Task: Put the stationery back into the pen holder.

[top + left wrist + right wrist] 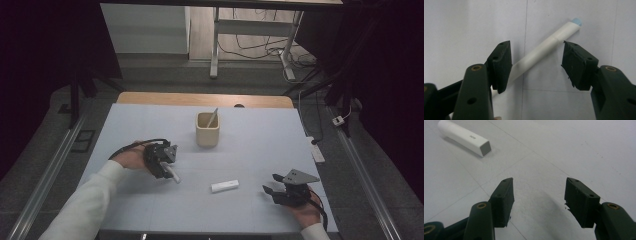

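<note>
A white pen [541, 48] with a pale blue tip lies slantwise on the light table [260, 140]. My left gripper [536, 50] points down over it with the jaws apart on either side of the barrel; the right pad stands clear of it, so it is open. In the high view this gripper [170, 169] sits left of centre with the pen [174, 176] poking out below it. My right gripper [271, 183] rests low at the front right, open and with nothing between its jaws [539, 185]. A short white square-ended stick [224, 186] [464, 137] lies between the two hands.
A beige square cup [207, 131] stands at the middle of the table with a thin pen [213, 118] leaning in it. A wooden edge [205, 99] runs along the table's far side. Desk legs and cables lie on the floor beyond.
</note>
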The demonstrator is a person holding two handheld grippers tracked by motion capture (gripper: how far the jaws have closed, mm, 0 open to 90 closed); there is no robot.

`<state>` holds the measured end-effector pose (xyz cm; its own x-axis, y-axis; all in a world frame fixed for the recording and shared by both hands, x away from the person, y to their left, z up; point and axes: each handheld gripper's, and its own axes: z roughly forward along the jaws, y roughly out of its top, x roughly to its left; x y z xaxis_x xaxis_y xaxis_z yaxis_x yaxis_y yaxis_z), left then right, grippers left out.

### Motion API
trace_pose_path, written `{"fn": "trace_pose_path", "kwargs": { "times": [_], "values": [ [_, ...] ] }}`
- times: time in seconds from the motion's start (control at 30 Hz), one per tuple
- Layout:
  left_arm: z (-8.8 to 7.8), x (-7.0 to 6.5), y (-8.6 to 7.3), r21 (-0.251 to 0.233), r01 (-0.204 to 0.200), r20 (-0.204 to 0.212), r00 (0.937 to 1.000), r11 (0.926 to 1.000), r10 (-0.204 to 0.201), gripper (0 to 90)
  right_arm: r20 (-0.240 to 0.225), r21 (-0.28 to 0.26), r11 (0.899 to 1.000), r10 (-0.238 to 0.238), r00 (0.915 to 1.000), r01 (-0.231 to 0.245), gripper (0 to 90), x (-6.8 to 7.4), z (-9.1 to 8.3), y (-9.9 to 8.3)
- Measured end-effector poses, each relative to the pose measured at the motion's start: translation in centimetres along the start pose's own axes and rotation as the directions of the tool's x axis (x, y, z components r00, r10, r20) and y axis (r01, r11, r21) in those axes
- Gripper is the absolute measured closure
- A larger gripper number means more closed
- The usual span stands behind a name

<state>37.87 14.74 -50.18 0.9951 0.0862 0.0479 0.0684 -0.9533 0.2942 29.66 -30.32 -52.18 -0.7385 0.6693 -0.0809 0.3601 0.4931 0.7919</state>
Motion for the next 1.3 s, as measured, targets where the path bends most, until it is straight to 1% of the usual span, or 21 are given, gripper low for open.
{"fn": "trace_pose_path", "kwargs": {
  "times": [0.1,0.23,0.37,0.4,0.5,0.57,0.7,0.77,0.9,1.0,1.17,1.2,1.27,1.3],
  "values": [
    [0.19,0.02,-0.02,0.019,-0.013,-0.004,0.9999,0.9997,0.013,43.3,0.001,-0.004,1.0,-0.001,1.0,0.001,40.1,0.02,-0.04,0.02],
    [0.29,0.03,-0.02,0.03,-0.026,-0.01,0.9996,0.9992,0.026,45.4,0.003,-0.004,1.0,-0.001,1.0,0.001,40.1,0.02,-0.09,0.03],
    [0.45,0.07,0.06,0.049,-0.049,-0.015,0.9986,0.9976,0.05,49.0,0.002,-0.004,1.0,-0.002,1.0,0.002,40.1,0.01,-0.08,0.03],
    [0.53,0.16,0.06,0.049,-0.054,-0.001,0.9985,0.9973,0.055,50.8,0.002,-0.005,1.0,-0.002,1.0,0.002,40.1,0.01,-0.08,0.03],
    [0.54,0.33,0.07,0.048,-0.081,0.025,0.9965,0.9956,0.079,56.1,0.002,-0.006,1.0,-0.002,1.0,0.002,40.1,0.01,-0.08,0.03],
    [0.54,0.34,0.14,0.05,-0.102,0.048,0.9938,0.9935,0.1,62.5,0.002,-0.006,1.0,-0.003,1.0,0.003,40.1,0.02,-0.09,0.04],
    [0.52,0.33,0.18,0.047,-0.129,0.069,0.9897,0.9906,0.125,72.1,0.002,-0.008,1.0,-0.004,1.0,0.004,40.1,0.02,-0.11,0.04],
    [0.51,0.35,0.17,0.047,-0.131,0.068,0.9895,0.9903,0.127,77.5,0.002,-0.008,1.0,-0.004,1.0,0.004,40.2,0.01,-0.12,0.04],
    [0.51,0.31,0.2,0.049,-0.139,0.066,0.9886,0.9891,0.135,77.9,0.005,-0.006,1.0,-0.006,1.0,0.006,40.2,0.02,-0.16,0.05],
    [0.51,0.23,0.25,0.051,-0.132,0.061,0.9898,0.99,0.129,78.0,0.004,-0.008,1.0,-0.005,1.0,0.005,40.2,-0.01,-0.15,0.04],
    [0.45,-0.06,0.54,0.074,-0.117,0.047,0.9924,0.9904,0.114,78.1,0.004,-0.007,1.0,-0.005,1.0,0.005,40.2,-0.02,-0.12,0.03],
    [0.38,-0.11,0.63,0.082,-0.124,0.038,0.9919,0.9888,0.122,78.2,0.006,-0.006,1.0,-0.005,1.0,0.005,40.1,-0.02,-0.12,0.03],
    [0.16,-0.16,0.69,0.086,-0.117,0.026,0.993,0.9894,0.116,78.2,0.006,-0.006,1.0,-0.005,1.0,0.005,40.1,-0.03,-0.13,0.02],
    [0.01,-0.16,0.66,0.079,-0.107,0.025,0.9941,0.9912,0.105,78.2,0.006,-0.006,1.0,-0.004,1.0,0.004,40.2,-0.04,-0.12,0.02]
  ]
}}
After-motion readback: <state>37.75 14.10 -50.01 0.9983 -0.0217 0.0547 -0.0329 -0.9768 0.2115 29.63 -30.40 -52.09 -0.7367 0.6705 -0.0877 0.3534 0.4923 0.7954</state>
